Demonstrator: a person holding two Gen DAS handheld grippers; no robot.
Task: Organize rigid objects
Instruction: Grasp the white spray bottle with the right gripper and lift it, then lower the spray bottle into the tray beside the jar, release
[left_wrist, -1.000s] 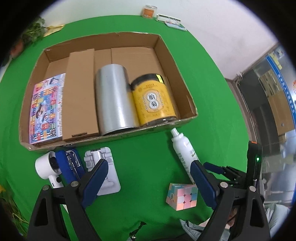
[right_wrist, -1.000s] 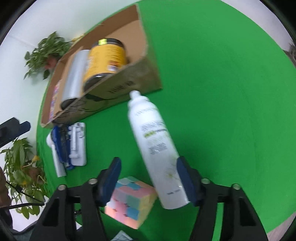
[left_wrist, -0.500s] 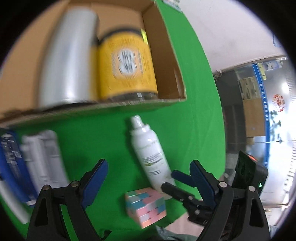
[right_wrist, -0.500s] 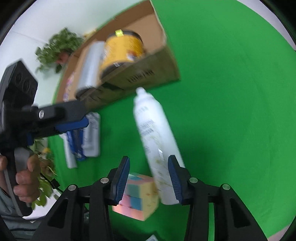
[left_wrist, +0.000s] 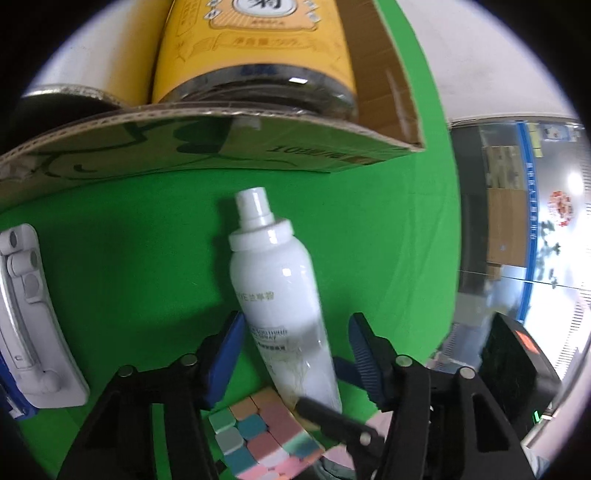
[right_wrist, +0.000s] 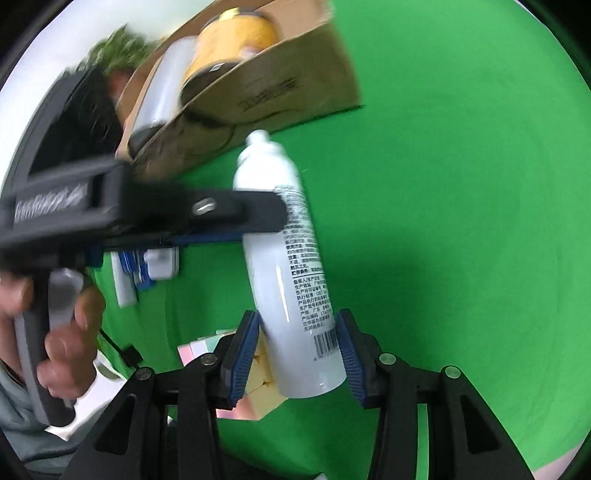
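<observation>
The white spray bottle (left_wrist: 284, 314) lies on the green worktop (left_wrist: 388, 240), nozzle toward the cardboard box (left_wrist: 207, 147), its base beside the pastel puzzle cube (left_wrist: 266, 439). The right gripper (right_wrist: 297, 350) has its jaws pinching the bottle's base end. The left gripper (left_wrist: 295, 354) straddles the bottle mid-body; its jaws have just been closing, one pad at the bottle, the other apart.

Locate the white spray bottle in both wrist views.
The spray bottle lies on the green cloth, just before the cardboard box, its base beside the cube.
</observation>
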